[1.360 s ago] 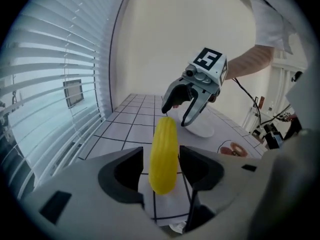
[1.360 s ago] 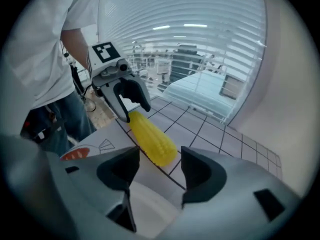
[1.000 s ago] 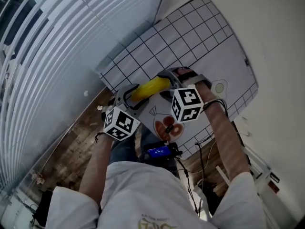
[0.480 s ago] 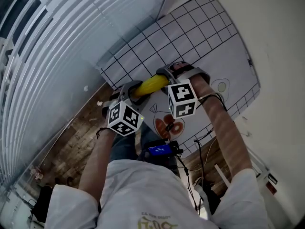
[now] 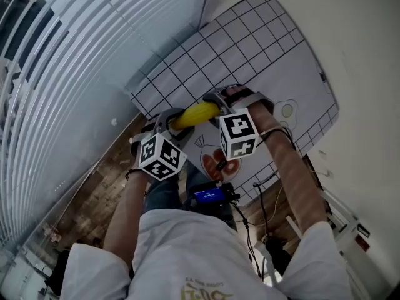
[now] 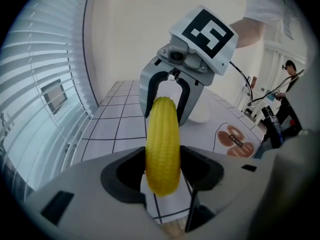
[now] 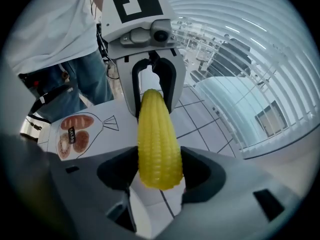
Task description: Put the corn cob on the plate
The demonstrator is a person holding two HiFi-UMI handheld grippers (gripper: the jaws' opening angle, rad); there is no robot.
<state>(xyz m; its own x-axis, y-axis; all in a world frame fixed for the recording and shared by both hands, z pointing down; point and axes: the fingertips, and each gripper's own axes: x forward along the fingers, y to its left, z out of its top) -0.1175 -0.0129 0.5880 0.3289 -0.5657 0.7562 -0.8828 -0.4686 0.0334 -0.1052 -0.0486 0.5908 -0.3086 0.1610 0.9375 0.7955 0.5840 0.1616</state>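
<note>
Between my two tongs, above the gridded mat [image 5: 250, 49], sits the corn cob [image 6: 162, 144], clear of the surface. My left gripper [image 6: 162, 176] stands wide, its pads pressed on one end of the cob. My right gripper [image 7: 160, 171] stands equally wide, clamped on the opposite end. The two grippers face each other.

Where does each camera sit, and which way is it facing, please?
Head view: on the person's head, looking steeply down at the gridded table; forearms, torso show.
Left gripper view: on the left gripper, facing the right gripper; an arm shows.
Right gripper view: on the right gripper, facing the left; shirt, trousers show.
Shared: the corn cob, gripped at both ends.
</note>
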